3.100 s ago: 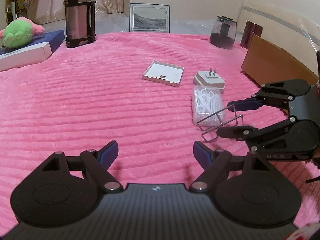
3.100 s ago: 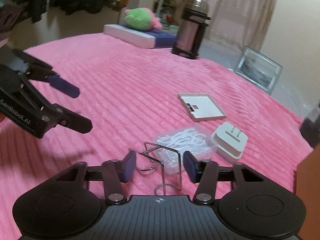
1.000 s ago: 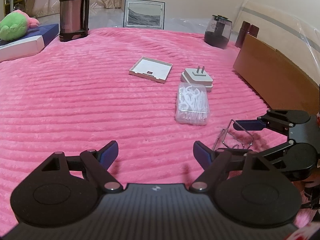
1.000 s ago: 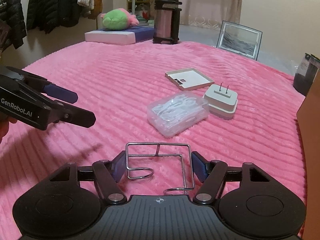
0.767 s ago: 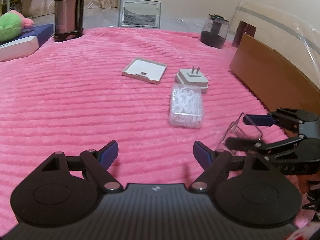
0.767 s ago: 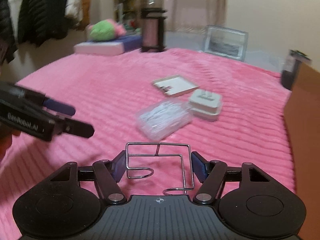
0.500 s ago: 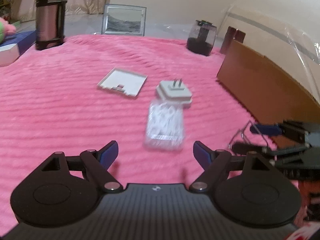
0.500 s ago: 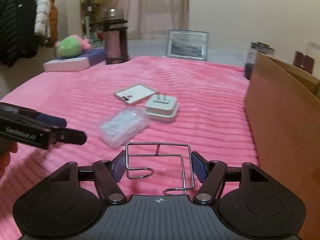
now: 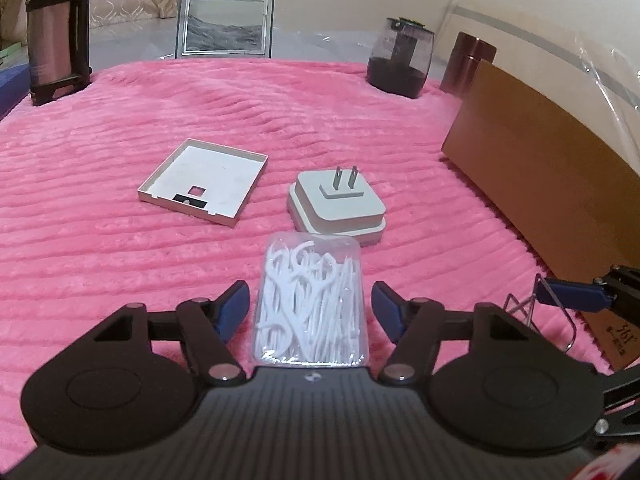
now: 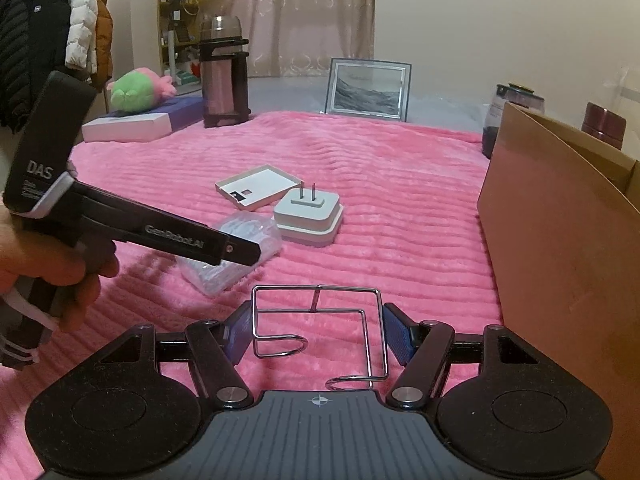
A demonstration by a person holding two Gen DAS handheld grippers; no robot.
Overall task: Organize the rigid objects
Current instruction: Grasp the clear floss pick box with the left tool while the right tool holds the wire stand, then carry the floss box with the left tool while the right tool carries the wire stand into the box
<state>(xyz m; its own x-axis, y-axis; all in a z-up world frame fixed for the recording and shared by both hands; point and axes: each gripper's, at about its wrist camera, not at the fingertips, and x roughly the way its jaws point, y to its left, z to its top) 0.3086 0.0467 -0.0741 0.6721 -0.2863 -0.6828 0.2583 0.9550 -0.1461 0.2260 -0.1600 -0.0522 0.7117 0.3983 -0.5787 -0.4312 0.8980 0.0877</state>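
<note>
Left tool [image 9: 310, 306] is closing around the clear floss-pick box [image 9: 312, 300]; the box is sitting between the blue pads [image 9: 234, 310], gaps showing on both sides, so no contact yet. The box is lying on the pink ribbed blanket [image 9: 120, 240], its far end just short of the white plug adapter [image 9: 336, 204].

Handling guess: the box is looking light, thin-walled and slick, probably flexing a bit if squeezed hard. The long sides are the sensible place to pinch, around mid-length, which is where the pads are lining up. The loose picks inside are likely shifting weight if it tilts.

Right tool [image 10: 318, 332] is pinching the wire rack [image 10: 320, 328] across its width, both pads pressing on the side wires. The rack is looking stiff and light but springy; thin wire on flat pads could be pivoting, so a level carry is looking safer.

Surface: the plush blanket is soft and giving, so the box may be sinking slightly under a downward push. The white tray [image 9: 204, 182] is lying left of the adapter. The cardboard box [image 10: 560, 216] is standing to the adapter's right, probably the drop spot.

Room: picture frame [image 9: 226, 26], dark jar [image 9: 400, 60] and thermos [image 9: 56, 36] are sitting well beyond the adapter at the blanket's far edge; coats are hanging at the back left in the right wrist view.
</note>
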